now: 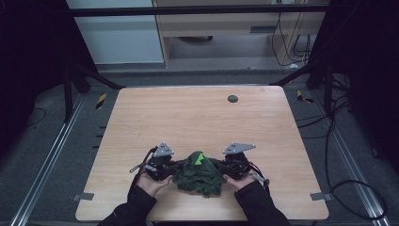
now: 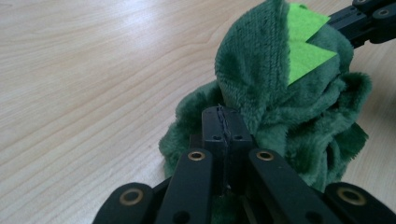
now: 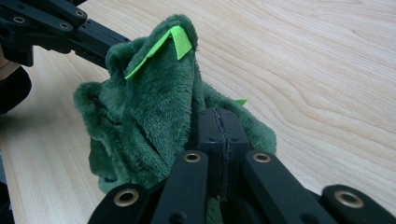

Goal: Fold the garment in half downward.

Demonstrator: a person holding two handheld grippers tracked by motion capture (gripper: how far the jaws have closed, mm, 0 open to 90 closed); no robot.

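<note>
Overhead, a green plush cloth (image 1: 198, 173) sits bunched near the table's (image 1: 197, 113) front edge, between the left gripper (image 1: 175, 168) and right gripper (image 1: 221, 168). Left gripper view: jaws pinched tight against the cloth (image 2: 280, 107). Right gripper view: jaws likewise pinched together against the cloth (image 3: 154, 107).

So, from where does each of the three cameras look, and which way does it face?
High view: above the near table edge, facing forward and down; both forearms, left tongs, right tongs.
Left gripper view: on the left tongs, facing the green cloth; its black jaws shut.
Right gripper view: on the right tongs, facing the same cloth; jaws shut.
Shared: the cloth's bright green patch.
</note>
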